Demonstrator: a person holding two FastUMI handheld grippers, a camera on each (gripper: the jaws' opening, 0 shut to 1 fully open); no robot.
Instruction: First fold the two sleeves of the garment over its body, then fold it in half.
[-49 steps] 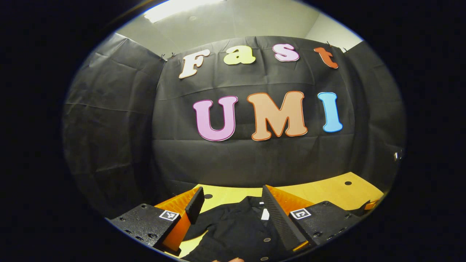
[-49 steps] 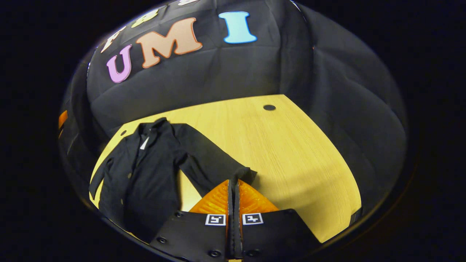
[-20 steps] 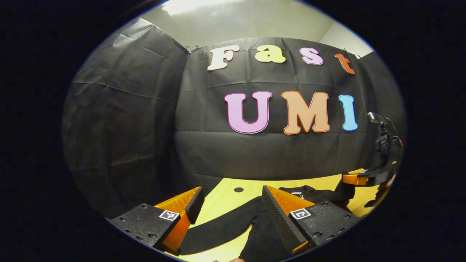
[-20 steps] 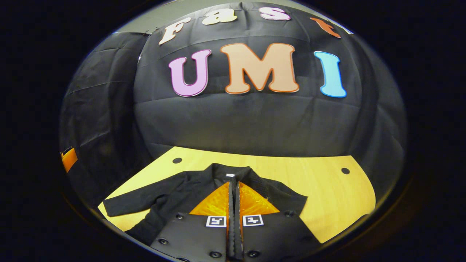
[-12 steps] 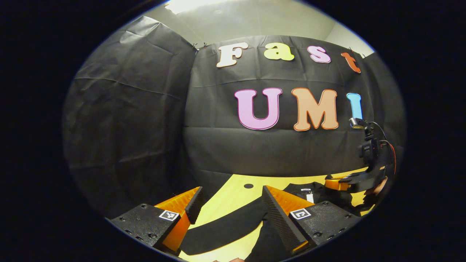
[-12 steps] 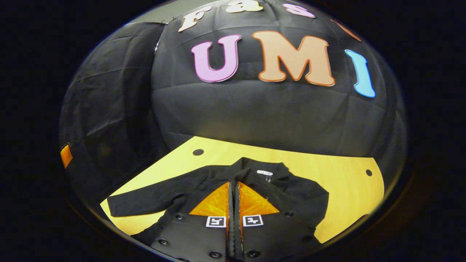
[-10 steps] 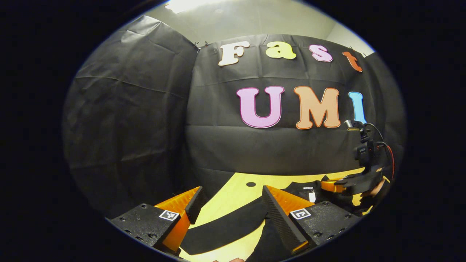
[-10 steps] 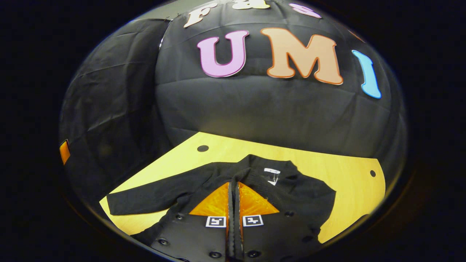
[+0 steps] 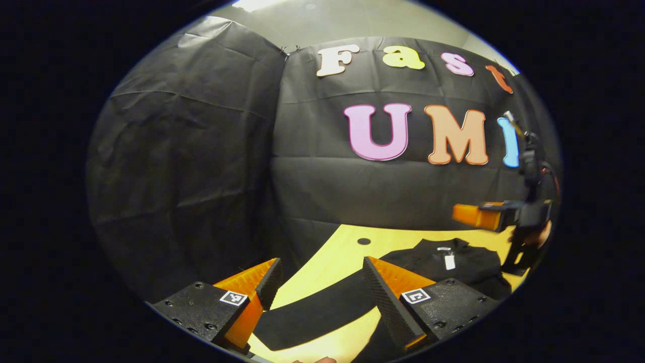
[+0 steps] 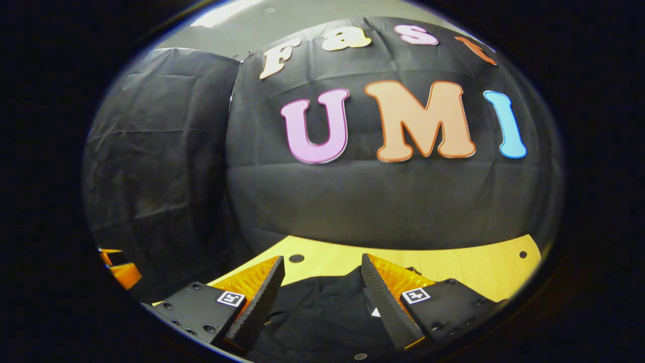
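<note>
A black garment (image 9: 468,262) lies on the wooden table (image 9: 332,252), its collar and white tag up. One sleeve (image 9: 312,312) stretches flat toward me, passing between the fingers of my left gripper (image 9: 321,262), which hangs open just above it and holds nothing. My right gripper (image 9: 468,214) hovers above the garment's far side, a hand behind it. In the right gripper view the right gripper (image 10: 322,259) is open with nothing in it, and the black garment (image 10: 322,307) lies below its fingers.
The table (image 10: 478,267) has small round holes (image 10: 296,258) near its back edge. Black cloth walls close in behind and to the left. Part of the left gripper (image 10: 121,272) shows at the far left of the right gripper view.
My right gripper, shut half a second ago low over the garment, has opened and risen. The left gripper has swung slightly left, still open over the outstretched sleeve.
</note>
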